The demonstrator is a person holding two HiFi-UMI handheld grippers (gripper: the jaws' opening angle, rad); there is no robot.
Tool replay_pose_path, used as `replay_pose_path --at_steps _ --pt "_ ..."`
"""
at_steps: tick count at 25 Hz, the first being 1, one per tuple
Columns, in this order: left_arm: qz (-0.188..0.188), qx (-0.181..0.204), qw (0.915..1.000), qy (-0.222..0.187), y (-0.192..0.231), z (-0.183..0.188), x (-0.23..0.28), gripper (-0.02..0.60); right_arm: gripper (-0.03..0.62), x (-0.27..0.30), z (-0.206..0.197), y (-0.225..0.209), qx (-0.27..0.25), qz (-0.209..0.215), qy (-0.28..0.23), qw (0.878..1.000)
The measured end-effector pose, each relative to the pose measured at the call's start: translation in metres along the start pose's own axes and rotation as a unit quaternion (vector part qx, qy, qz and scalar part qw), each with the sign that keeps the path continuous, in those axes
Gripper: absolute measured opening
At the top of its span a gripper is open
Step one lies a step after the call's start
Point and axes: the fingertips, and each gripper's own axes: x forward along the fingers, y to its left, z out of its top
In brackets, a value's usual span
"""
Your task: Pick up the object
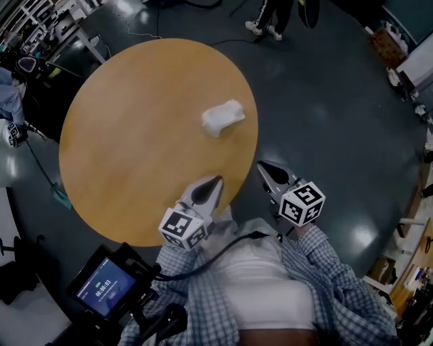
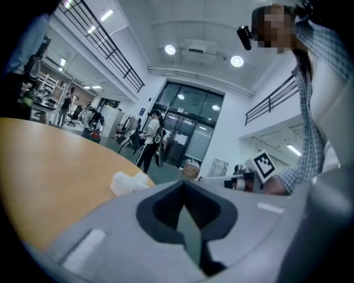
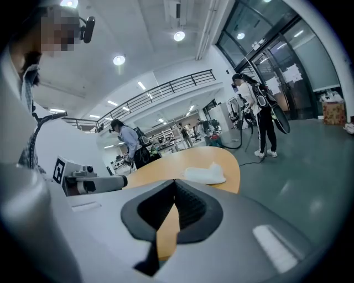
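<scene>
1. At the far left of my head view, a person (image 1: 12, 101) stands on the dark floor (image 1: 325, 101), just off the rim of the tabletop (image 1: 135, 135).
2. Lower left, close to my operator's body, a small monitor (image 1: 106, 286) glows blue.
3. The round wooden tabletop fills the left and centre of the view. The only thing I see on it is one item.
4. The left gripper (image 1: 215, 182) hangs over the near edge of the tabletop, its tip aimed across the wood. In the left gripper view its jaws are pressed together, with only a thin slit between the dark pads and nothing caught in it.
5. The task's thing, a crumpled white object (image 1: 222, 117), lies on the tabletop close to the right-hand rim. It is beyond both tips and apart from them. Both gripper views show it resting on the wood ahead of the jaws.
6. The right gripper (image 1: 264, 167) sits just beside the left one, past the rim and over the floor. Its jaws are pressed together too, and they are empty.
7. At the top right of the tabletop, a second person's legs (image 1: 269, 17) in white shoes stand on the floor, well apart from the object.
</scene>
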Motion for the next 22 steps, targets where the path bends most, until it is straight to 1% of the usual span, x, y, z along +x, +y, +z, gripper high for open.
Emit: replay_pose_path --at_steps 2,5,7,9,11,13,15,17,19,22 --pt "0.006 -0.007 1.0000 -0.002 0.003 0.000 0.000 -0.002 0.003 0.005 -0.002 -0.002 -0.020 0.005 0.012 1.000" --pt "0.020 -0.010 0.9997 -0.002 0.007 0.000 -0.001 -0.002 0.003 0.013 0.002 -0.001 -0.043 0.025 0.017 0.999" --pt "0.033 -0.014 0.9994 -0.003 0.009 0.002 0.001 -0.002 0.003 0.020 0.003 -0.006 -0.073 0.034 0.036 0.996" --pt "0.043 -0.017 0.9989 -0.005 0.012 0.005 0.004 -0.002 0.003 0.028 0.002 -0.012 -0.120 0.048 0.066 0.989" --pt "0.052 -0.019 0.9985 -0.006 0.016 0.008 0.006 -0.002 0.005 0.039 0.001 -0.017 -0.177 0.072 0.100 0.977" --pt "0.062 -0.019 0.9979 -0.011 0.020 0.013 0.008 -0.002 0.024 0.052 0.002 -0.021 -0.237 0.098 0.132 0.958" --pt "0.074 -0.020 0.9969 -0.018 0.027 0.018 0.007 -0.002 0.059 0.068 0.006 -0.020 -0.296 0.125 0.163 0.933" --pt "0.084 -0.024 0.9959 -0.024 0.031 0.022 0.005 -0.002 0.088 0.084 0.007 -0.018 -0.355 0.153 0.194 0.902" --pt "0.092 -0.027 0.9950 -0.027 0.035 0.022 0.004 -0.002 0.124 0.101 0.006 -0.018 -0.411 0.180 0.224 0.865" --pt "0.113 -0.032 0.9926 -0.031 0.044 0.023 0.001 -0.002 0.164 0.127 0.000 -0.022 -0.468 0.218 0.263 0.815"
